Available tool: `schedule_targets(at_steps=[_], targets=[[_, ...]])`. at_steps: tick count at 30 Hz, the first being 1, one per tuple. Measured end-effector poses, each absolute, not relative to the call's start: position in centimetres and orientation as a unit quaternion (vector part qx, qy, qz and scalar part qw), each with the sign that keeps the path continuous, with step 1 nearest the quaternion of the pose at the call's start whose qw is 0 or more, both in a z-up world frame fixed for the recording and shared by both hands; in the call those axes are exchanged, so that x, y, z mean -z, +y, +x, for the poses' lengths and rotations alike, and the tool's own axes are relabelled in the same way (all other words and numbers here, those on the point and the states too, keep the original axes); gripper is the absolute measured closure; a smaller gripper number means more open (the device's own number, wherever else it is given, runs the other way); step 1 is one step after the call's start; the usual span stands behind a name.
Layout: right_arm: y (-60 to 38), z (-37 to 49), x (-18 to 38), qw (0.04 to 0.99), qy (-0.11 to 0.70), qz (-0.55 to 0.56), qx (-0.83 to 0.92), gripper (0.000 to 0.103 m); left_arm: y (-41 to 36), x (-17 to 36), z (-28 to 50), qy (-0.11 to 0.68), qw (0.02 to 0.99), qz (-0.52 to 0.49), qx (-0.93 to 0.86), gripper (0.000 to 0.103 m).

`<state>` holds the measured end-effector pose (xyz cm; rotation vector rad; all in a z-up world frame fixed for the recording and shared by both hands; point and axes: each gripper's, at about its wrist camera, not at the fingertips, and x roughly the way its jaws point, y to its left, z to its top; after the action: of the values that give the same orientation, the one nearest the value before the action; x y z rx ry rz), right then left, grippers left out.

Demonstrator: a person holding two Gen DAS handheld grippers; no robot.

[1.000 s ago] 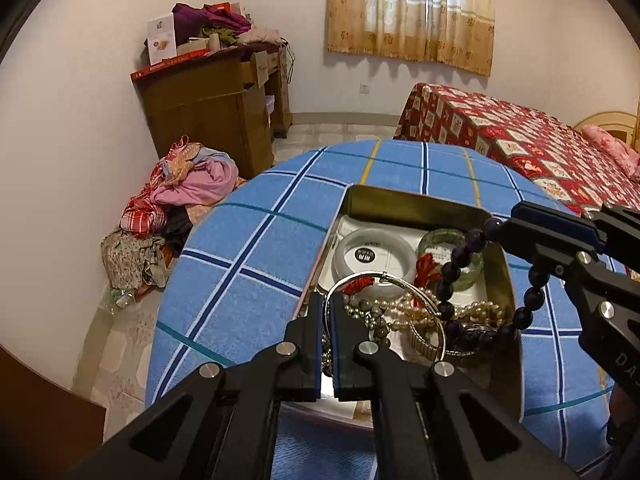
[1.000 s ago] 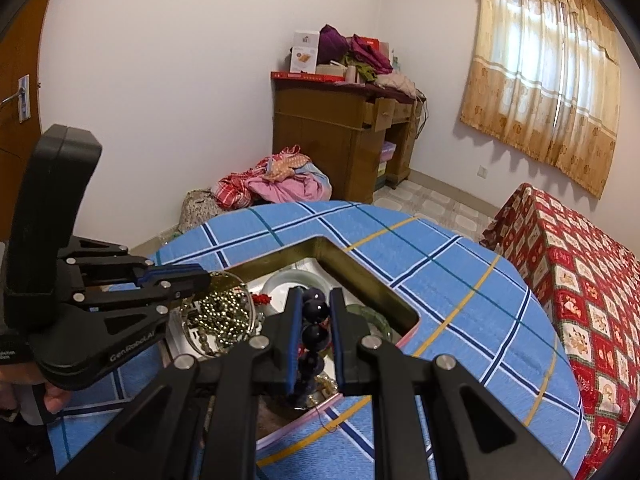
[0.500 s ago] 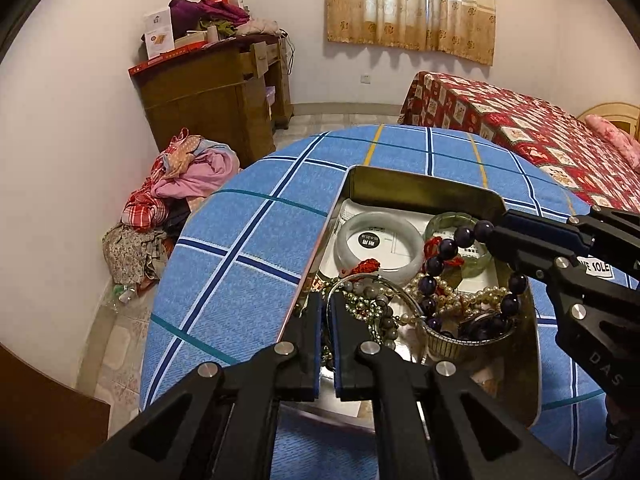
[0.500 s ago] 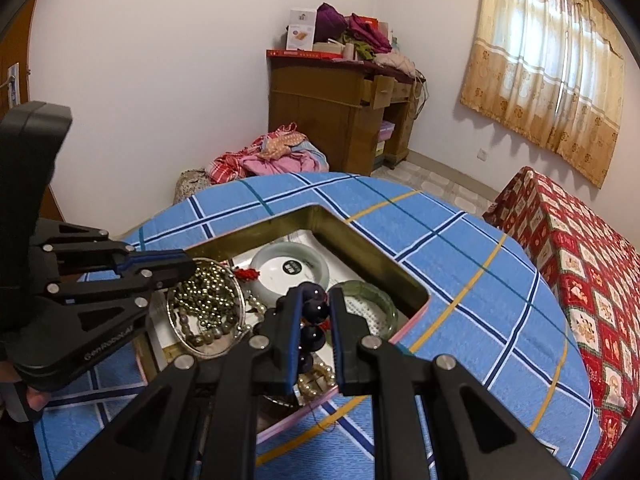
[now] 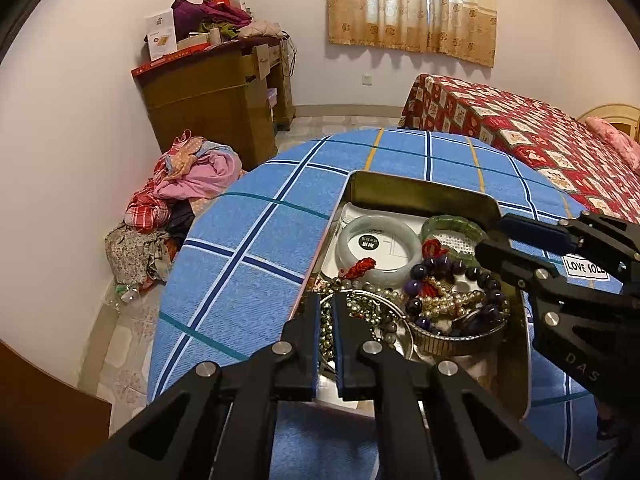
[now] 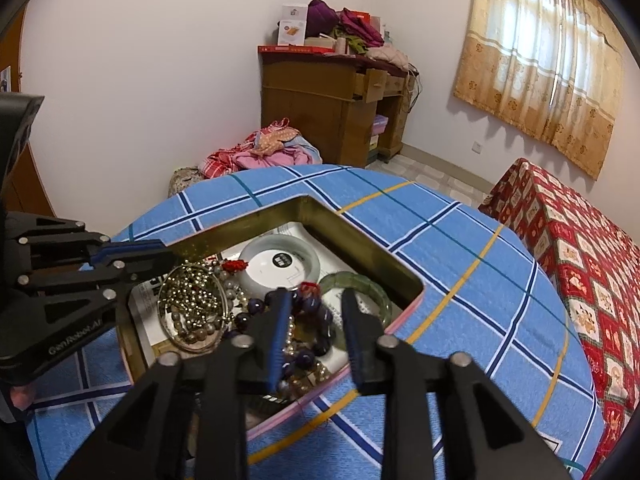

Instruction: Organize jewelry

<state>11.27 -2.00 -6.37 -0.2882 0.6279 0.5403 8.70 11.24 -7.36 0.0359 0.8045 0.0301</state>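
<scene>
An open gold tin point(image 5: 420, 188) point(image 6: 360, 248) on the table holds the jewelry. My right gripper point(image 6: 316, 296) point(image 5: 490, 236) hangs over it, jaws opening and wide apart. The purple bead bracelet point(image 6: 320, 314) point(image 5: 416, 272) lies loose in the tin below them, on a pearl string point(image 5: 444, 304). My left gripper point(image 5: 329, 300) point(image 6: 166, 254) sits at the tin's near left corner. Its jaws are just starting to open but still pinch the rim of a thin silver bangle point(image 5: 384, 300) point(image 6: 192, 346) with a bead chain across it. A white jade bangle point(image 5: 348, 240) and a green bangle point(image 5: 452, 224) lie further back.
The tin stands on a round table with a blue checked cloth point(image 5: 260, 280). Beyond it are a red patterned bed point(image 5: 520, 128), a brown cabinet point(image 5: 208, 108) and a clothes pile point(image 5: 188, 184) on the floor. A fingertip point(image 6: 18, 396) shows behind the left gripper.
The right gripper has sunk toward the tin and opened, letting the purple bracelet drop onto the other jewelry. The silver bangle in the left gripper has come down into the tin.
</scene>
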Motion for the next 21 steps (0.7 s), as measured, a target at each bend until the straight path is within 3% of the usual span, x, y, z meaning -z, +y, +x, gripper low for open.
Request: schedule_targets(at_steps=[2,3,5,6,9,21], targets=[[-2.4,11.0,6.1,0.909,0.302,-0.133,-0.256,0.047,11.4,7.1,8.4,0.391,0.920,0.016,-0.018,0.087],[-2.8,10.8,5.9,0.911,0.302,-0.128,-0.252,0.046,11.5,6.9,8.0,0.387,0.922,0.014,-0.023,0.079],[-3.6,10.4,5.6,0.914,0.303,-0.117,-0.245,0.046,11.6,6.2,7.1,0.373,0.927,0.011,-0.033,0.036],[-4.0,10.2,5.5,0.915,0.302,-0.112,-0.242,0.045,11.6,5.8,6.5,0.360,0.932,0.012,-0.040,0.029],[-4.9,9.4,5.1,0.920,0.296,-0.100,-0.237,0.038,11.7,4.9,5.5,0.346,0.938,0.010,-0.038,0.027],[-6.8,8.3,3.5,0.931,0.274,-0.076,-0.230,0.034,11.5,2.9,4.3,0.331,0.942,0.010,-0.046,0.027]])
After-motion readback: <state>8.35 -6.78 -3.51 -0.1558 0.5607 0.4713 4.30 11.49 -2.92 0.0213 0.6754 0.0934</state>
